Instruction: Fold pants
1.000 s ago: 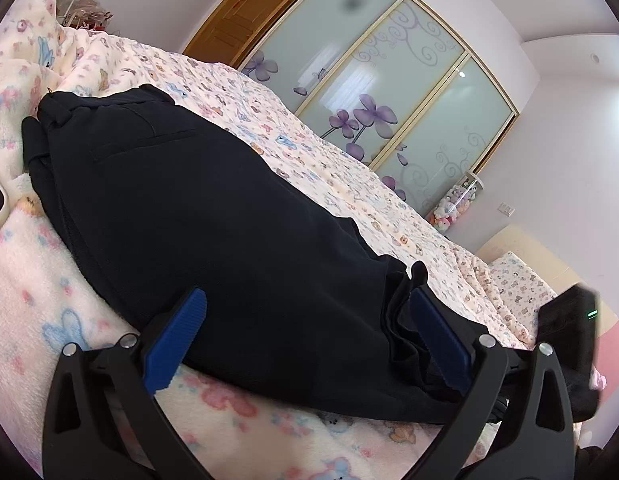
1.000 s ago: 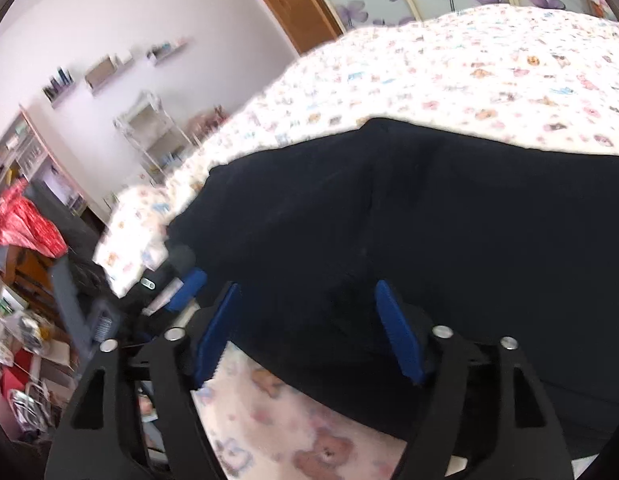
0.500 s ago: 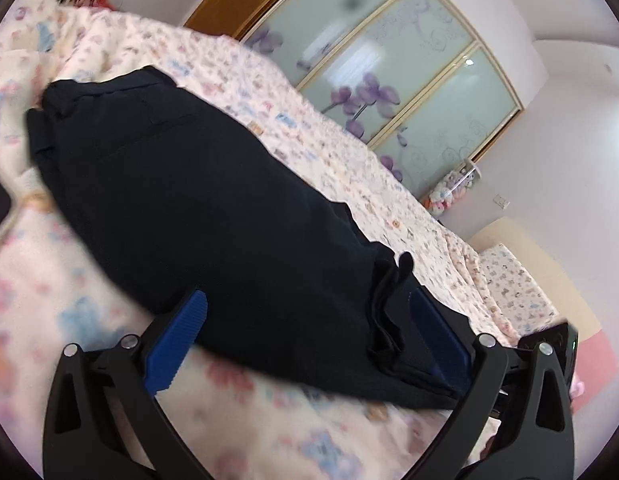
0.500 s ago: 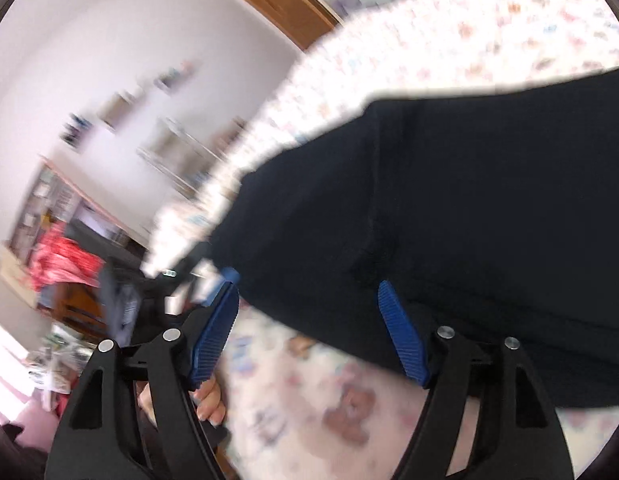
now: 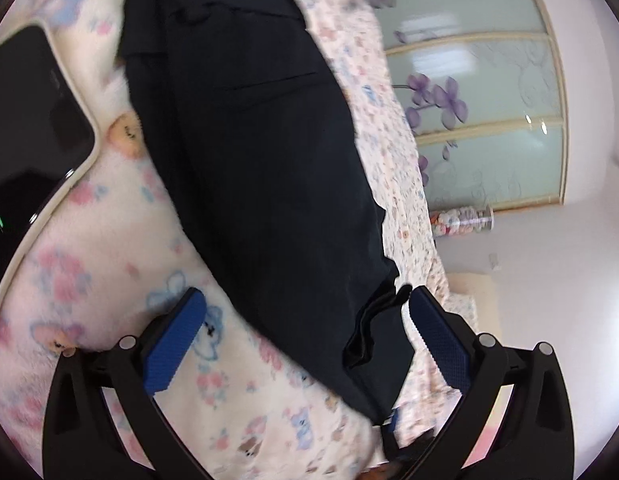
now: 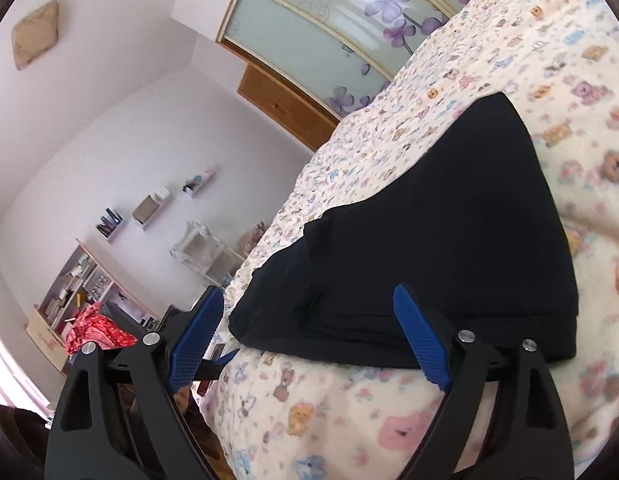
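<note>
Black pants [image 5: 261,152] lie folded lengthwise on a floral bed blanket [image 5: 109,264], waistband and back pocket at the far end. My left gripper [image 5: 305,340] is open, its jaws straddling the near hem end without clamping it. In the right wrist view the pants [image 6: 449,248] lie across the bed near its edge. My right gripper [image 6: 309,340] is open, just short of the pants' near edge, with nothing between its blue pads.
A dark tablet with a white rim [image 5: 29,120] lies on the blanket left of the pants. Sliding wardrobe doors with purple flowers [image 5: 481,92] stand beyond the bed. Shelves and a red cloth [image 6: 97,328] stand past the bed's edge [image 6: 237,360].
Both grippers have tilted and pulled back a little. The left view has rolled, so the pants now run up and away. The right gripper has drawn off the cloth towards the bed's edge.
</note>
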{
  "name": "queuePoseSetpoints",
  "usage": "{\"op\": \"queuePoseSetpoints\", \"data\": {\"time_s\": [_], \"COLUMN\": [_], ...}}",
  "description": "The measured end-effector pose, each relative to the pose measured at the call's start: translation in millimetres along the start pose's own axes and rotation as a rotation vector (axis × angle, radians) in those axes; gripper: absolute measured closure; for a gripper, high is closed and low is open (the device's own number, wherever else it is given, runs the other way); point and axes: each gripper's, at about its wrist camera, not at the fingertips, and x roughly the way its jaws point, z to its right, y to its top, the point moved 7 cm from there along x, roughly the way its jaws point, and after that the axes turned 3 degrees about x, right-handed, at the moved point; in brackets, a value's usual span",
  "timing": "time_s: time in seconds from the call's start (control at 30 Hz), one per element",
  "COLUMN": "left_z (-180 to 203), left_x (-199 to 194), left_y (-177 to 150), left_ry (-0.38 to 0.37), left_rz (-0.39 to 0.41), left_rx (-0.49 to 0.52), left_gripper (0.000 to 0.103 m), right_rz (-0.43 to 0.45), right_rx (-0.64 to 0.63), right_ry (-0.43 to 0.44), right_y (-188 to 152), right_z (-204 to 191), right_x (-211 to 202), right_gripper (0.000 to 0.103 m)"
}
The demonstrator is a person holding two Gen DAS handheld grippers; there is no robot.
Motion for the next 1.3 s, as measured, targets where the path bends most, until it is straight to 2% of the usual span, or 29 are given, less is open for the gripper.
{"op": "queuePoseSetpoints", "data": {"time_s": [0.2, 0.37, 0.43, 0.53, 0.7, 0.8, 0.9, 1.0, 1.07, 1.1, 1.17, 1.3], "left_z": [1, 10, 4, -8, -7, 0, 12, 39, 42, 37, 13, 2], "left_x": [9, 7, 4, 7, 14, 19, 20, 14, 14, 17, 27, 26], "left_y": [17, 15, 16, 17, 15, 24, 32, 34, 33, 34, 36, 43], "left_ry": [-0.01, 0.008, 0.007, 0.013, 0.059, 0.016, -0.029, -0.101, -0.101, -0.083, -0.054, -0.086], "left_rz": [-0.037, -0.018, -0.008, -0.026, -0.053, -0.058, -0.058, -0.03, -0.017, -0.02, -0.036, 0.004], "left_rx": [-0.109, -0.064, -0.079, -0.115, -0.1, -0.117, -0.091, 0.017, 0.06, 0.045, -0.048, -0.109], "left_gripper": [0.002, 0.002, 0.002, 0.002, 0.002, 0.002, 0.002, 0.002, 0.002, 0.002, 0.002, 0.003], "right_rz": [0.01, 0.016, 0.015, 0.015, 0.015, 0.015, 0.017, 0.017, 0.019, 0.02, 0.022, 0.028], "right_rx": [0.022, 0.039, 0.038, 0.037, 0.036, 0.037, 0.042, 0.046, 0.05, 0.051, 0.055, 0.065], "right_ry": [0.055, 0.065, 0.065, 0.065, 0.066, 0.066, 0.07, 0.074, 0.076, 0.077, 0.081, 0.09], "right_y": [-3, -3, -4, -4, -4, -4, -3, -2, -3, -3, -3, -3], "right_z": [7, 10, 10, 11, 11, 11, 11, 10, 10, 10, 10, 11], "right_x": [-10, -12, -11, -10, -10, -10, -10, -11, -10, -9, -9, -8], "right_gripper": [0.014, 0.014, 0.013, 0.013, 0.012, 0.012, 0.012, 0.012, 0.012, 0.012, 0.012, 0.011]}}
